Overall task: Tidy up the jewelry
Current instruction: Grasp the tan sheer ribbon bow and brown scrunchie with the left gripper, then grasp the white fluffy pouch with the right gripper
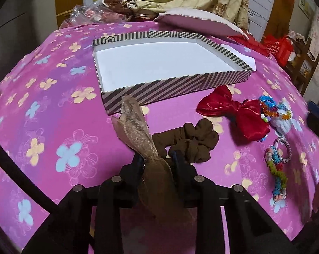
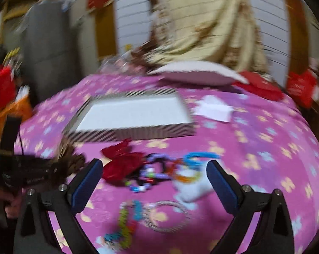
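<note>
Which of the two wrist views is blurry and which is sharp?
Right wrist view: smeared by motion, so the striped box and red bow look streaked. Left wrist view: sharp, with crisp stripes on the box, though fisheye bends the pink floral cloth into a dome.

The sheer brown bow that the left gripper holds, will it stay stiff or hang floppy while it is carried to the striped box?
The sheer brown bow looks fairly stiff: one loop stands up above the left gripper instead of drooping. Its thin, see-through mesh suggests little weight. Pinched at the narrow waist, it may swing or twist on the way to the striped box.

Soft, even indoor light; right wrist view motion-blurred, fisheye bending and dark corners.
</note>
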